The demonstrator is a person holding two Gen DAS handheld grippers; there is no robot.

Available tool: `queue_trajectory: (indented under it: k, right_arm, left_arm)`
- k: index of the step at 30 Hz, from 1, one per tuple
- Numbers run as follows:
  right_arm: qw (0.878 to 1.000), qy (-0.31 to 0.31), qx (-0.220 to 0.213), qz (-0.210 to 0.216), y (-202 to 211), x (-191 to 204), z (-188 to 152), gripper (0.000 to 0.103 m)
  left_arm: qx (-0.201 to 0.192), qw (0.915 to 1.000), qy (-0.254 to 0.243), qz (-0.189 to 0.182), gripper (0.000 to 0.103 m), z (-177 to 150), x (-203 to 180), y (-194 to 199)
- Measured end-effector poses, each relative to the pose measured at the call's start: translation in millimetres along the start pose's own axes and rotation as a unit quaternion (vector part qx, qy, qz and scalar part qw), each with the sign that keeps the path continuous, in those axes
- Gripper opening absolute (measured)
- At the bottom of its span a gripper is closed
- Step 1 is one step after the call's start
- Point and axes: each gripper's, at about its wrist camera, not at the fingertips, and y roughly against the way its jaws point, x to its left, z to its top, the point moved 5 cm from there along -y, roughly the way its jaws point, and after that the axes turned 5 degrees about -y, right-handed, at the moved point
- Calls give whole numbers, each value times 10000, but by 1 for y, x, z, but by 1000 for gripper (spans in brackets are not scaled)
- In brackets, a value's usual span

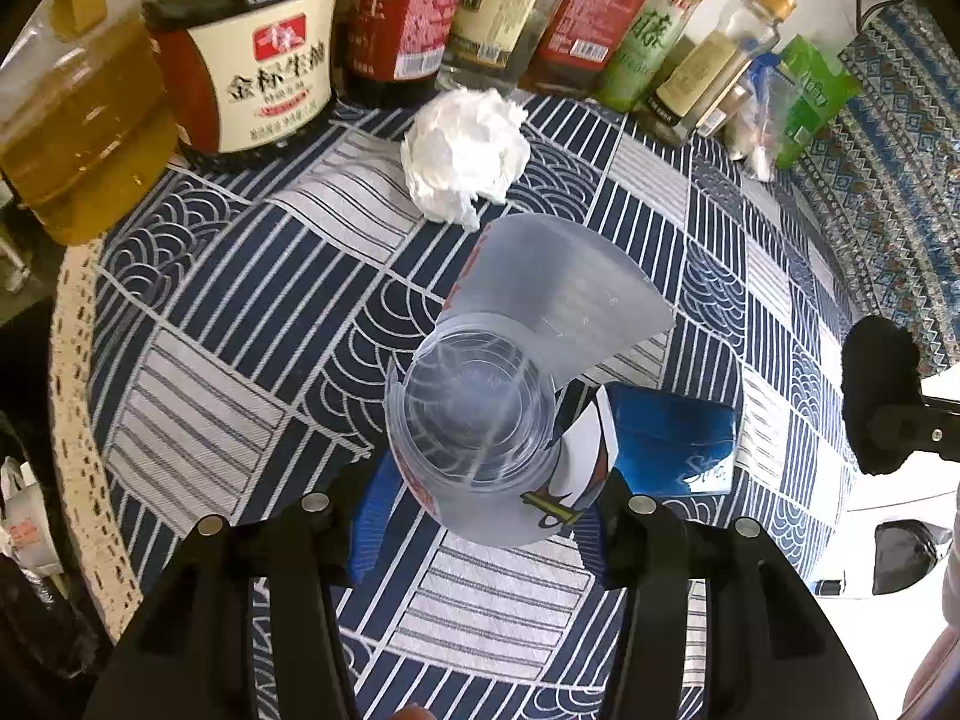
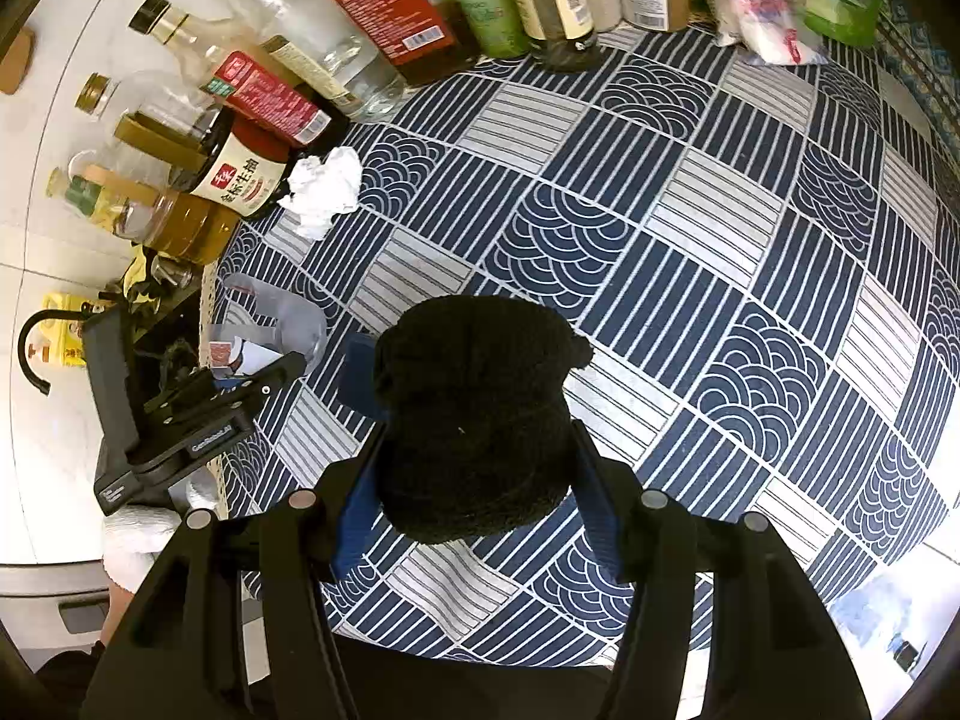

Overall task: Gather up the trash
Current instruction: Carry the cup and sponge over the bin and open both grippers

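Likely a home kitchen, sauce and oil bottles (image 1: 252, 60) crowding a patterned tablecloth (image 2: 690, 210)

Clear plastic cup (image 1: 474, 414) upright; crumpled tissue (image 1: 465, 150) beyond.

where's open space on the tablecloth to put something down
The wide free patch is the patterned tablecloth right of the black fuzzy object held in the right gripper. A smaller patch lies left of the plastic bottle in the left gripper. The bottle row along the back and the crumpled tissue crowd that edge.
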Motion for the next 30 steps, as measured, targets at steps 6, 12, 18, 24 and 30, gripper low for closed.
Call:
queue_trajectory:
  k: [6,12,18,24,30]
  right_arm:
    - [9990,442,45,91,-5,34,7,58]
    - [9959,866,168,203,-19,78,8,58]
    - [9913,1229,341,326,-42,132,2,58]
    - [9841,1680,453,359,-62,203,-8,58]
    - [9768,2021,624,347,-91,265,-25,58]
  left_arm:
    - [-267,9993,262,71,49,-7,13,31]
    - [-455,9969,606,227,49,-22,40,59]
    - [-627,9927,935,443,49,-42,80,89]
    - [-755,9882,1178,622,49,-70,128,121]
    - [-761,9860,1291,730,49,-103,174,146]
